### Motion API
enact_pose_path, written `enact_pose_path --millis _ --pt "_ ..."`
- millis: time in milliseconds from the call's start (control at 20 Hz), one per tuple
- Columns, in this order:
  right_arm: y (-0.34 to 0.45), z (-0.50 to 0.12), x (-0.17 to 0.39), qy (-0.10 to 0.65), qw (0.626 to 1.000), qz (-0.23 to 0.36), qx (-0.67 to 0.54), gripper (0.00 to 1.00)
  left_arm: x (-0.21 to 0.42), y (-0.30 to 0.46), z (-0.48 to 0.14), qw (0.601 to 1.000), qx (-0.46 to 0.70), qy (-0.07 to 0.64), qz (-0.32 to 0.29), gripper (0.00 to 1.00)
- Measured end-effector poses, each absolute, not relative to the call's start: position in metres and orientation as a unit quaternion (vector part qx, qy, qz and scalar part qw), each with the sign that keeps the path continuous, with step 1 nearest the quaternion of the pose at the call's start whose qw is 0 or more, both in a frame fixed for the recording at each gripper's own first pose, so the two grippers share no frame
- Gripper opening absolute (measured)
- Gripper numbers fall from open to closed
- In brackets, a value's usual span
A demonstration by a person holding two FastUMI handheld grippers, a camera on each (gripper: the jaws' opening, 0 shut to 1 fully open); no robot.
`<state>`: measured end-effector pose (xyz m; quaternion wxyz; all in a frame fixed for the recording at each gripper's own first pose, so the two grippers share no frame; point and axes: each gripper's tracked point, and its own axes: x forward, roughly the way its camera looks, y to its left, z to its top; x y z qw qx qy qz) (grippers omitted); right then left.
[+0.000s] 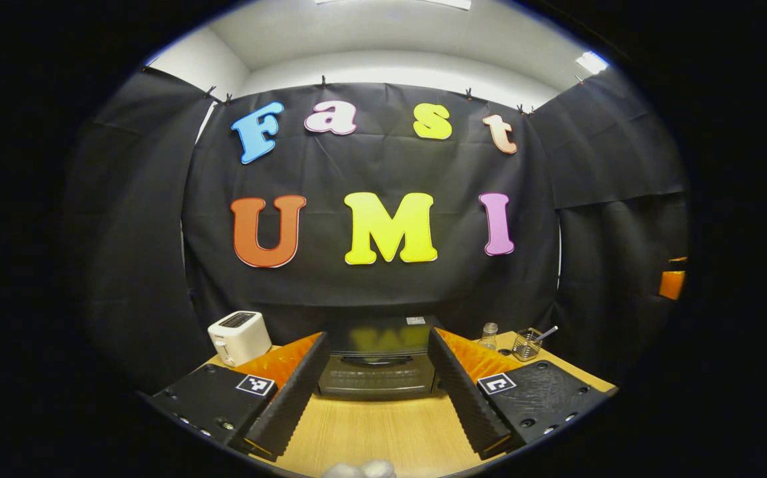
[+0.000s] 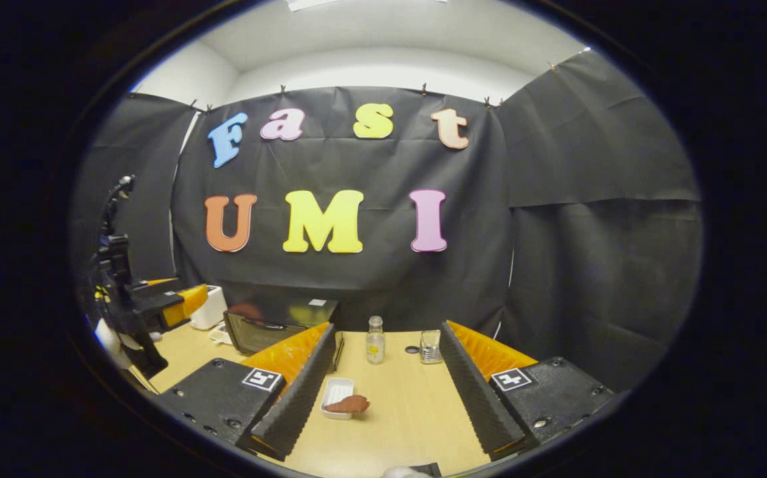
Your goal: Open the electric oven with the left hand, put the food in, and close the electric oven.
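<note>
The black electric oven (image 1: 378,365) stands at the back of the wooden table, door closed, straight ahead between my left gripper's (image 1: 378,415) open fingers and some way off. In the right gripper view the oven (image 2: 277,325) is at the back left. A small white tray (image 2: 337,397) with a brown piece of food (image 2: 350,404) lies on the table just ahead of my right gripper (image 2: 383,418), which is open and holds nothing. The left gripper (image 2: 157,305) shows far left in the right gripper view, held above the table.
A white toaster (image 1: 240,337) stands left of the oven. A small glass bottle (image 2: 375,340) and a wire holder (image 2: 430,348) stand at the back of the table (image 2: 410,411). A small dark cap (image 2: 412,349) lies between them.
</note>
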<state>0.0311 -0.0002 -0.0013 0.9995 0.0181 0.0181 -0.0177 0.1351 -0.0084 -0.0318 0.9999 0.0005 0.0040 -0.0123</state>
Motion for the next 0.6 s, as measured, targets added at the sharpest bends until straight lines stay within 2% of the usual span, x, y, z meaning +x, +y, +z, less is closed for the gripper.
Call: enact_pose_path --millis 250,600 --pt "-0.003 0.005 0.028 0.023 0.998 -0.037 0.037 1.0 0.218 -0.016 -0.06 0.999 -0.002 0.026 -0.019 0.95" --pt "-0.019 -0.01 0.011 0.057 0.995 -0.078 0.024 0.99 0.299 -0.016 -0.14 0.995 0.003 0.095 -0.011 0.96"
